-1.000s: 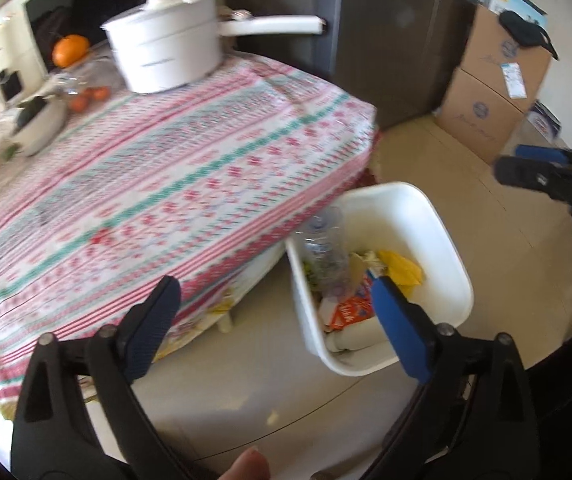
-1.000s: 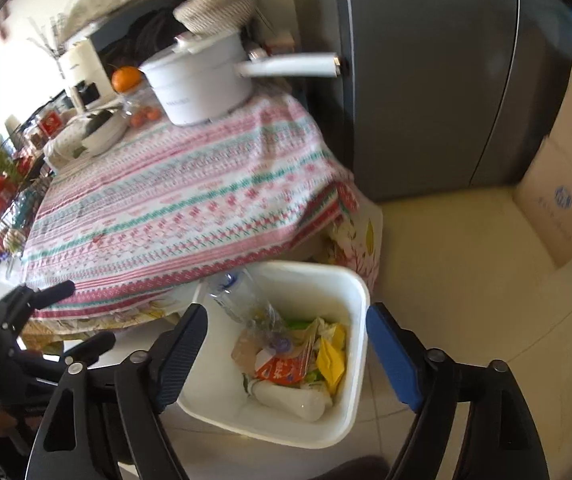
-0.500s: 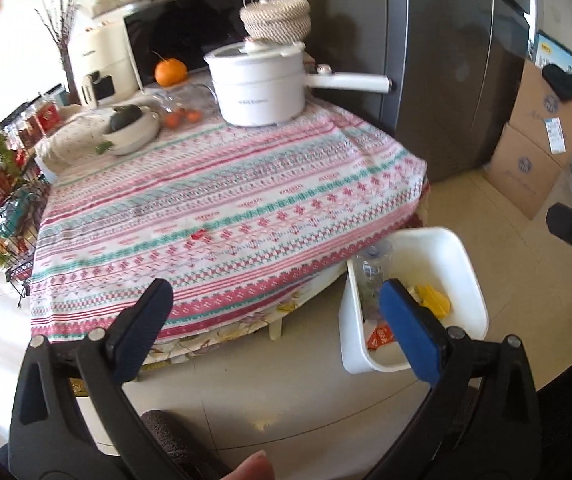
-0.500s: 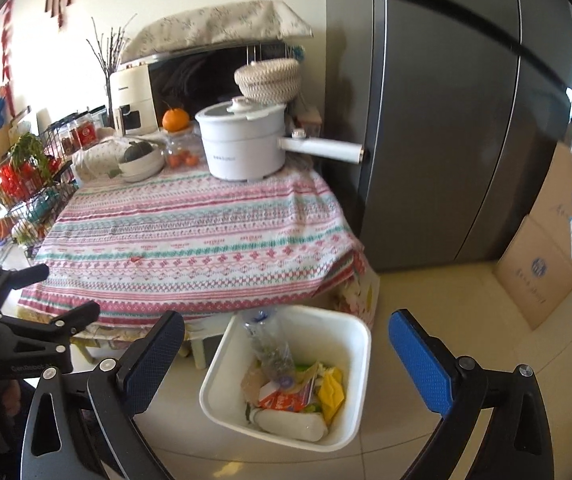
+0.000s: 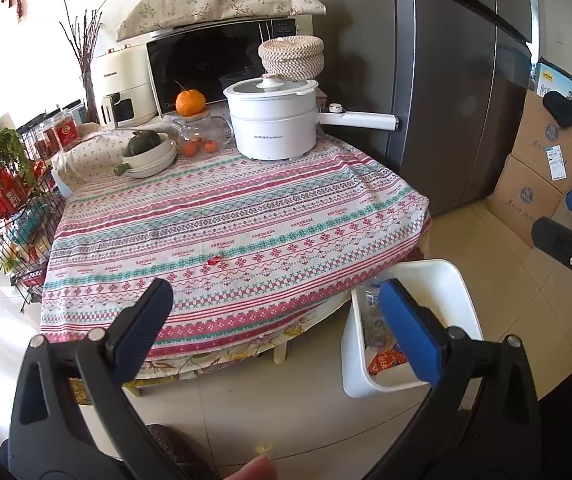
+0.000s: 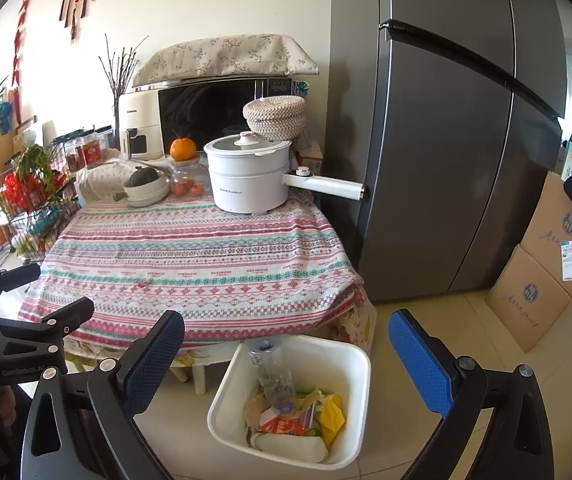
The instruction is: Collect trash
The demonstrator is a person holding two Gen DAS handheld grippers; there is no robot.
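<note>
Left wrist view: left tool (image 5: 274,308) spread wide, nothing between the pads, hanging off the near edge of the counter (image 5: 246,216). Small red scrap (image 5: 214,261) on the striped cloth near that front edge, apparently the only trash up there. White bin (image 5: 451,280) on the floor, just beside the counter's right corner, partly behind the right pad. Right tool's tip visible at far right, over the floor.

Right wrist view: right tool (image 6: 286,344) also spread, empty, hovering above the bin (image 6: 359,360). Bin holding a clear bottle (image 6: 272,376), orange wrapper (image 6: 286,422), yellow scrap (image 6: 331,414), white bottle (image 6: 289,442). Same red scrap (image 6: 142,285) well left of the bin, closer to the left tool.

Judgement: mostly done, scrap likely the last pickup. Best taken with the left tool: straight down over it, pads either side, close slowly to avoid bunching cloth. Thin, light piece, easy to miss or drag. Lift clear, swing right, release only once over the bin mouth
</note>
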